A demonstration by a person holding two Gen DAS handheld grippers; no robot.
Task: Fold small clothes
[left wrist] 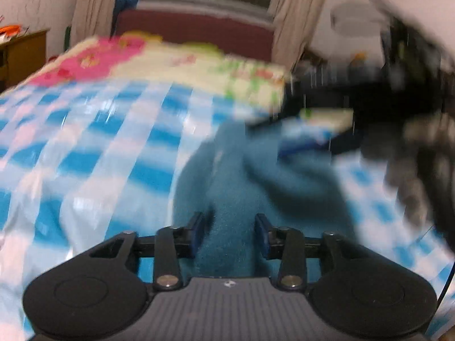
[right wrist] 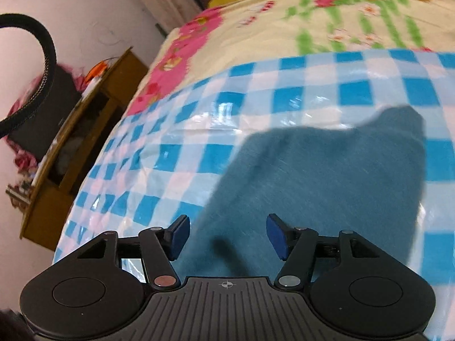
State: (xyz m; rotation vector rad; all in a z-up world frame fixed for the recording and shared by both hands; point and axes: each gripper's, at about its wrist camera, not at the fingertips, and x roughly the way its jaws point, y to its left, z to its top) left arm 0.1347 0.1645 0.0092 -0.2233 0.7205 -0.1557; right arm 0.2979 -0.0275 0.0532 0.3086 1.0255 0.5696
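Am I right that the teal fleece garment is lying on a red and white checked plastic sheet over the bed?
Not quite. The checked plastic sheet is blue and white, not red and white, as the right wrist view shows. The teal fleece garment does lie on it, over the bed.

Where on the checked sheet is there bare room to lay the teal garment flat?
The checked sheet is bare left of the teal garment, out to the bed edge by the wooden cabinet, and beyond it up to the floral quilt. It is crowded at the garment's right, beside the other gripper.
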